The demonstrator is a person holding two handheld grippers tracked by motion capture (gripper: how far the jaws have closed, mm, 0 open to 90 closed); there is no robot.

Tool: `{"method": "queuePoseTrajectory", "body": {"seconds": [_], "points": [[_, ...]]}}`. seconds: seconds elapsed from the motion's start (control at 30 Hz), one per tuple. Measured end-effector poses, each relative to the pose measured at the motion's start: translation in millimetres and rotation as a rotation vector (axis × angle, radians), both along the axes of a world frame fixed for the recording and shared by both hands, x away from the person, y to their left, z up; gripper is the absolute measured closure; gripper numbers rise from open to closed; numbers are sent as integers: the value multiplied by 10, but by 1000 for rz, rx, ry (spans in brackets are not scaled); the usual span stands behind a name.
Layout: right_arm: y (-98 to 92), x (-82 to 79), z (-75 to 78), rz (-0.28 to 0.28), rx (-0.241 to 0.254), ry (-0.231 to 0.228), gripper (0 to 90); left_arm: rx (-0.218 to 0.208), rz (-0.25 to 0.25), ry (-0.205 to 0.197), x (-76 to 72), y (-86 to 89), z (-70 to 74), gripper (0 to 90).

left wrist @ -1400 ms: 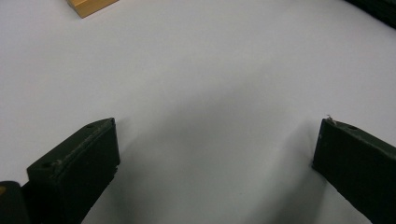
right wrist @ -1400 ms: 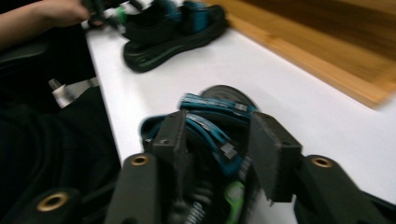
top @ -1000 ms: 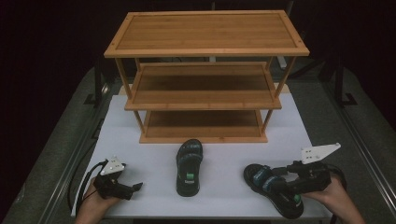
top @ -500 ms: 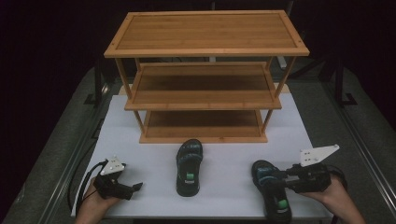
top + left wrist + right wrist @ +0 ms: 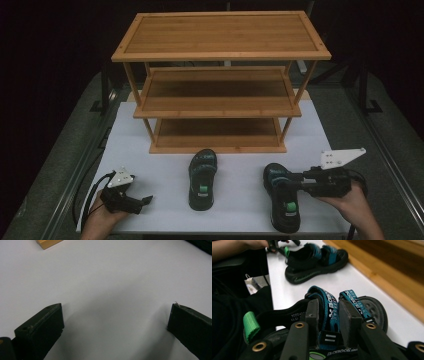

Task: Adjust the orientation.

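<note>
Black sandal (image 5: 283, 202) with teal straps and a green heel loop, lying on the white table (image 5: 240, 165) at its near right, toe toward the bamboo rack (image 5: 220, 80). Pinched across its teal strap (image 5: 329, 312) by the right claw (image 5: 298, 185), jaws having just been closing, pads now pressed on the webbing from both sides. Held from the right by the person's right hand (image 5: 350, 202), grey plate (image 5: 342, 157) on top of that claw. Second matching sandal (image 5: 202, 178) near the table's middle, well apart from the first, toe also toward the rack, just in front of the lowest shelf. Left claw (image 5: 145, 200) at the near left corner, in the left hand (image 5: 102, 220), jaws spread wide over bare white table, nothing between them. Three-tier rack standing at the far side, shelves bare
</note>
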State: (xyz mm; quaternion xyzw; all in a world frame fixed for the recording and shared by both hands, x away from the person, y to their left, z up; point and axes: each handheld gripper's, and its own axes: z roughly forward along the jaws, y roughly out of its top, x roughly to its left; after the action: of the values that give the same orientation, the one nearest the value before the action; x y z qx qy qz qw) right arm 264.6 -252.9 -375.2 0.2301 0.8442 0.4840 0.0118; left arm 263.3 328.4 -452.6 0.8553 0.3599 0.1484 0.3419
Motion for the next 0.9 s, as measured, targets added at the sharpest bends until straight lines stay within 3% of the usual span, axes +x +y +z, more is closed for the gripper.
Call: {"method": "queuePoseTrajectory", "body": {"seconds": [0.43,0.9], "points": [[526,348,93,-12,-25,-52,702,-3,1,-2,2,-1,-2,0],[1089,604,0,6,-29,-59,701,-4,1,-1,2,-1,-2,0]]}}
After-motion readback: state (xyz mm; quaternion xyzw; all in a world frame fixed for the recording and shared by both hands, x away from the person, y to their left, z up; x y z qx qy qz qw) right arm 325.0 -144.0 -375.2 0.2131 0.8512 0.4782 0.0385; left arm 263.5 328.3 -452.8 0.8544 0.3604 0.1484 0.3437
